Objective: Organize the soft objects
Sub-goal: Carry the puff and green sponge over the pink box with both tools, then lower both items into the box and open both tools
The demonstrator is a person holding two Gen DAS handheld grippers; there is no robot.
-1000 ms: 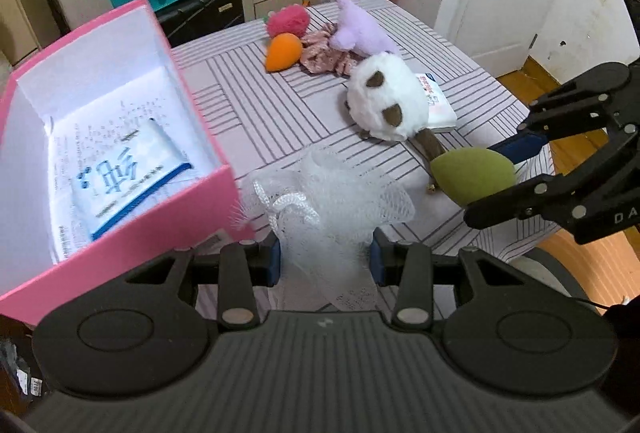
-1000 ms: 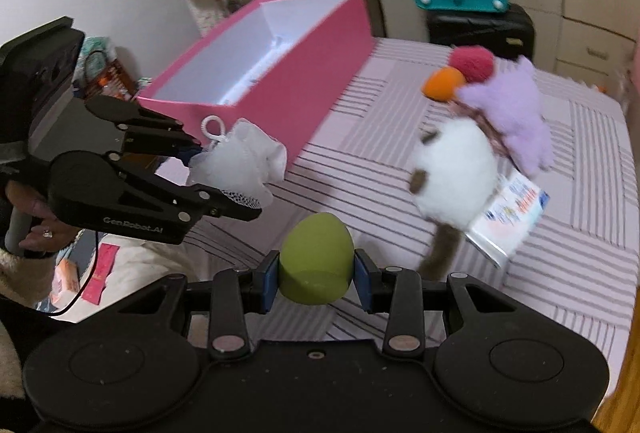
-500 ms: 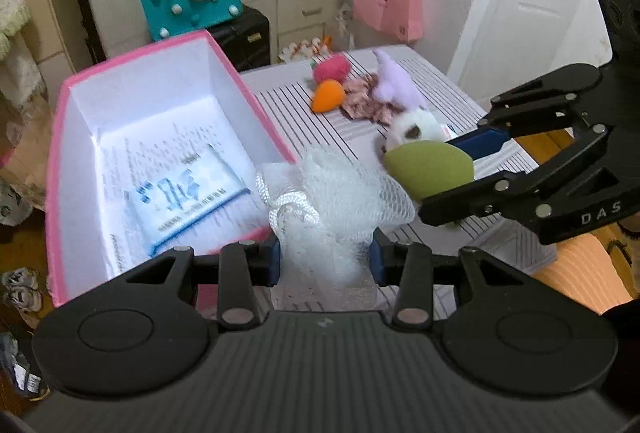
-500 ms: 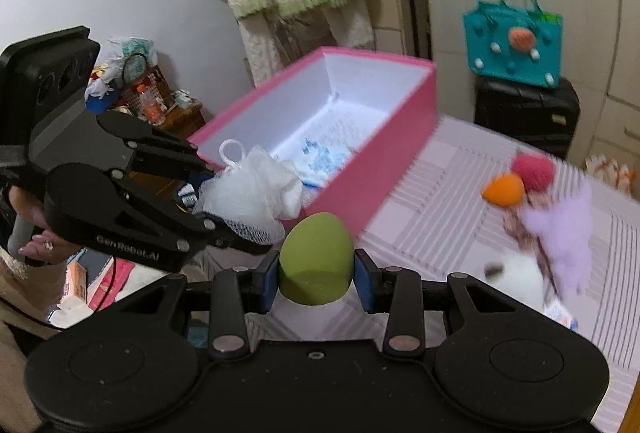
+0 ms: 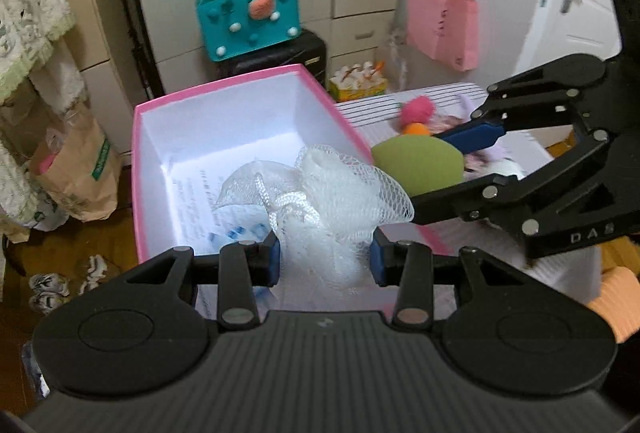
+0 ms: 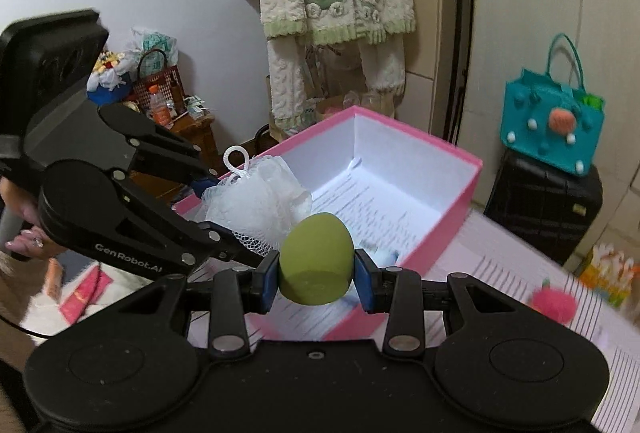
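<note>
My left fingers (image 5: 325,260) are pinched on the white mesh bath pouf (image 5: 336,193), the blue pads pressing into its netting low in the middle of the left wrist frame; its cord loop sticks up from the bunch. The pouf hangs over the near end of the pink box (image 5: 140,169), which fills the centre of that frame with its white inside open to me. A printed sheet (image 5: 196,185) lies on the box floor.

My right fingers (image 6: 316,275) are closed on the green egg-shaped sponge (image 6: 316,261), narrow end up, in the lower middle of the right wrist frame. It sits just beside the pouf, above the box's near corner. In the left wrist view the right gripper reaches in from the right edge with the sponge at its tips.

Beyond the box, at the right of both frames, the striped desk (image 6: 520,265) carries a pink pompom (image 5: 418,109) and an orange toy (image 5: 416,129), blurred. A teal bag (image 6: 554,125) stands on a black suitcase (image 6: 544,205) at the far wall.
</note>
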